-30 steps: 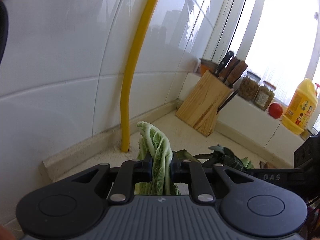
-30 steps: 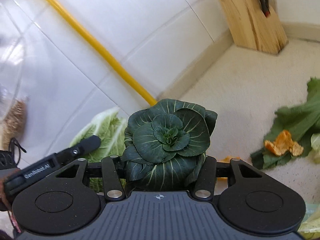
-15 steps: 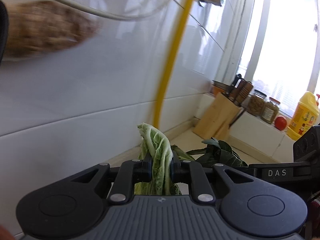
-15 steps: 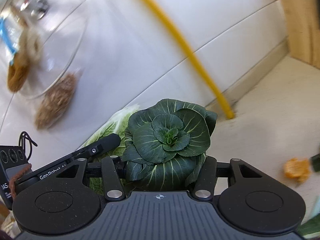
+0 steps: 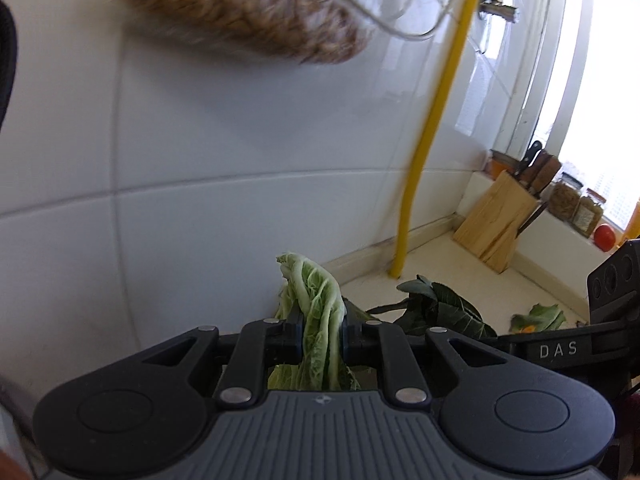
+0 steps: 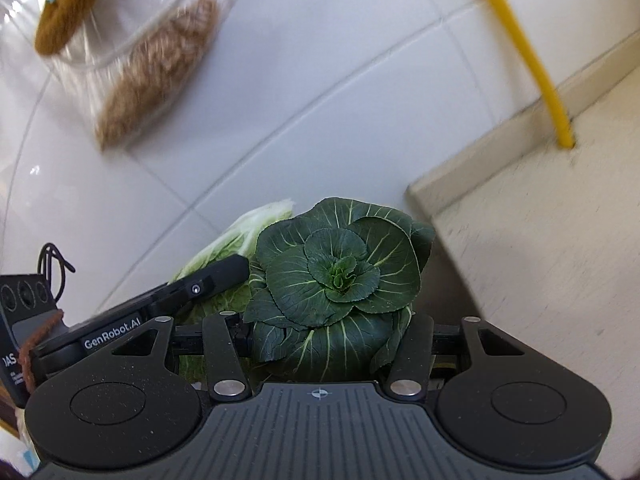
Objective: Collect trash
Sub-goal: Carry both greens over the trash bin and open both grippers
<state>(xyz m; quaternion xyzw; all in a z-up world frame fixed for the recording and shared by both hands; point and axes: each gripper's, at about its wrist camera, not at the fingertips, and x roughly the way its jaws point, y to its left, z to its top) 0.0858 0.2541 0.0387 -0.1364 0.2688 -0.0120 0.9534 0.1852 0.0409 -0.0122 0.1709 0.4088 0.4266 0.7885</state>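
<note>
counter: pale speckled stone counter [image 5: 452, 256], with a raised lip along the white tiled wall [image 5: 240, 160]
counter end: stops at a square corner [image 6: 416, 194] in the right wrist view
pipe: yellow pipe [image 5: 404, 248] meets the counter by the lip
knife block: wooden block [image 5: 496, 222] stands at the far corner, tilted, handles up
scraps: green leaf [image 5: 540, 316] with an orange bit lies on the counter, blurred
ledge: jars [image 5: 564, 200] and a red round thing [image 5: 604, 236] on the raised ledge behind

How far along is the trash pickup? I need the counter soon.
Nothing shows as binned yet. In hand: the left gripper clamps a pale cabbage leaf; the right gripper holds a dark green rosette. Left: leaf scraps on the counter.
</note>
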